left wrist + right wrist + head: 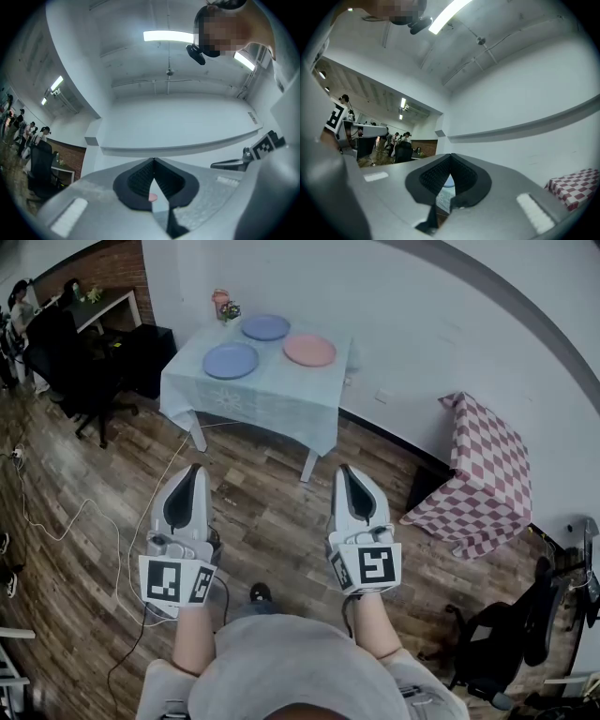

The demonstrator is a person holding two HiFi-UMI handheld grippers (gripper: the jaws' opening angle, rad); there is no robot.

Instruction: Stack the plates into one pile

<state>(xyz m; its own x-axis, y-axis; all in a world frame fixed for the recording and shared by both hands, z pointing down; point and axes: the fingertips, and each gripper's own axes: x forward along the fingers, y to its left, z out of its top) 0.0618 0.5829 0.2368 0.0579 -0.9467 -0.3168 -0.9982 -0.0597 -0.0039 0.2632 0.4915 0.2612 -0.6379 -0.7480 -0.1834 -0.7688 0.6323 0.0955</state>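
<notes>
At the far side of the room, on the bench (pixel 272 399), the three plates lie apart and nothing is piled yet. The near blue plate (pixel 230 360) sits front left, the far blue plate (pixel 265 327) behind it, and the pink plate (pixel 309 350) to the right. They form a loose triangle, close together but not overlapping, so each rim looks free for lifting. A small pot (pixel 223 304) stands at the back corner, beside the far blue plate.

The left gripper (pixel 193 470) and right gripper (pixel 346 471) hang side by side above the wooden floor (pixel 272 521), well short of the bench and aimed toward it. Both pairs of jaws are clenched on nothing (each gripper's own view shows the ribbed pads meeting at the tips). That carry probably suits an approach. The person seems too far off to reach, so the jaws need not part until a plate's edge is close.
</notes>
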